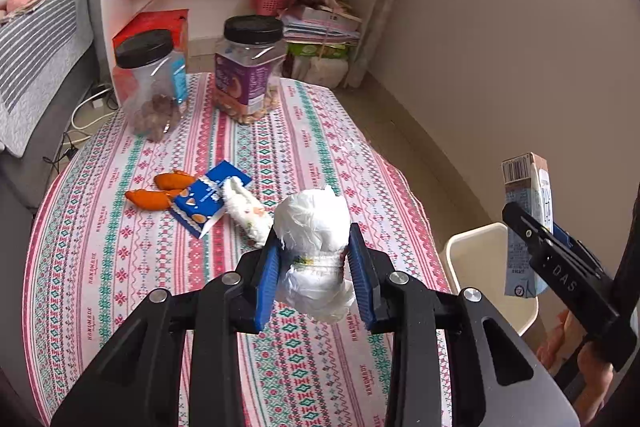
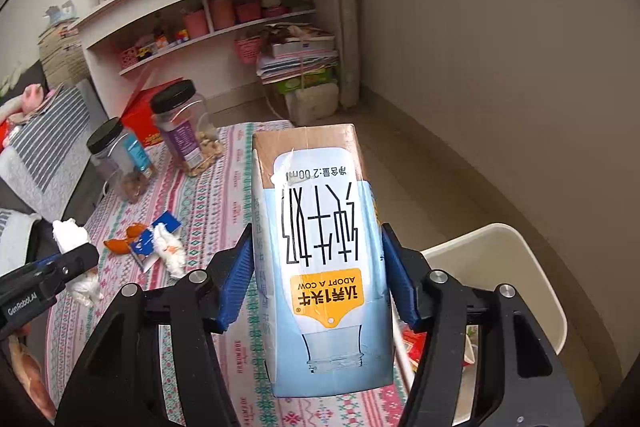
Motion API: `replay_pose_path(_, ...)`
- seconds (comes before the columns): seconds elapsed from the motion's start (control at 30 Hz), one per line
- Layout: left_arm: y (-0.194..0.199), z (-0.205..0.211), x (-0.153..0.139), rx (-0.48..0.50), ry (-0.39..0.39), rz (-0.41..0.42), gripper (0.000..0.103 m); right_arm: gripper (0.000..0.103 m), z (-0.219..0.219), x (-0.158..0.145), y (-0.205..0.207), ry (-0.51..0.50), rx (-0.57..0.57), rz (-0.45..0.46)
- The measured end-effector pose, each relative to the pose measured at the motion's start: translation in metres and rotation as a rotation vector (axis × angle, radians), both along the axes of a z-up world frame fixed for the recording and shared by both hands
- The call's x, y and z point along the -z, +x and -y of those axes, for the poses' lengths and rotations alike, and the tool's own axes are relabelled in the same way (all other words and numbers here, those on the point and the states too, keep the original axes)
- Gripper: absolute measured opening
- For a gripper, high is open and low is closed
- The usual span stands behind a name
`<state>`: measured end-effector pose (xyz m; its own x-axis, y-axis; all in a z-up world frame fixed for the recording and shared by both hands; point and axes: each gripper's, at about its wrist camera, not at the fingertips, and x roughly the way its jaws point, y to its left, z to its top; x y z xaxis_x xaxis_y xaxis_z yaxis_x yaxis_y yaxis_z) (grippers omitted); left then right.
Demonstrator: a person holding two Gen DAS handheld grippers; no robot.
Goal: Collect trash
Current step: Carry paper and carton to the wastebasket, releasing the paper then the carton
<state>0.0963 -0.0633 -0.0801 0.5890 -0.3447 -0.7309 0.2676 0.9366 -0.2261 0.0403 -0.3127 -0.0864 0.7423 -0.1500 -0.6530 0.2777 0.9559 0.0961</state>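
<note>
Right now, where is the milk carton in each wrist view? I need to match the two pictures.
Left wrist view: the milk carton stands at the far right edge, gripped by the right gripper, above the cream bin.
Right wrist view: the carton fills the centre, upside down, clamped between the blue pads.
Shared landmark: the purple-labelled jar with the black lid on the patterned tablecloth.

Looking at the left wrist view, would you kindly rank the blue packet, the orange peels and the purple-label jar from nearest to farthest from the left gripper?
1. Blue packet, just ahead and left of the left gripper, which grips a white wad.
2. Orange peels, farther left on the tablecloth.
3. Purple-label jar, at the table's far end.
</note>
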Motion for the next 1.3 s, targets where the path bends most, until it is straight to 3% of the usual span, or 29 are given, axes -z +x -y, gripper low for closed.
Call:
replay_pose_path(0.2,-0.007,0.046,0.002,0.089,-0.004,0.002,0.033,0.058,0.058,-0.003,-0.020,-0.011,0.182,-0.011)
replay_pose_path(0.23,-0.009,0.053,0.002,0.104,-0.007,0.000,0.033,0.062,0.065,-0.004,-0.024,-0.021,0.216,-0.011)
replay_pose_path(0.27,-0.011,0.061,0.003,0.121,-0.013,-0.004,0.033,0.076,0.073,-0.006,-0.029,-0.028,0.259,-0.002)
replay_pose_path(0.33,-0.015,0.076,0.004,0.149,-0.031,-0.016,0.033,0.090,0.088,-0.010,-0.040,-0.024,0.330,0.030)
replay_pose_path(0.6,-0.033,0.146,0.013,0.260,-0.031,-0.034,0.033,0.091,0.134,-0.026,-0.073,0.050,0.493,0.112)
replay_pose_path(0.77,-0.039,0.193,0.019,0.337,-0.100,-0.094,0.035,0.091,0.155,-0.029,-0.094,0.107,0.578,0.156)
replay_pose_path(0.9,-0.038,0.215,0.017,0.385,-0.172,-0.146,0.044,0.091,0.163,-0.028,-0.102,0.139,0.607,0.171)
replay_pose_path(1.03,-0.037,0.212,0.012,0.371,-0.161,-0.120,0.053,0.092,0.159,-0.031,-0.099,0.112,0.593,0.170)
replay_pose_path(1.17,-0.033,0.197,0.010,0.329,-0.104,-0.076,0.055,0.095,0.146,-0.032,-0.089,0.077,0.557,0.162)
replay_pose_path(1.3,-0.027,0.177,0.014,0.270,0.012,-0.020,0.057,0.096,0.127,-0.029,-0.072,0.040,0.488,0.119)
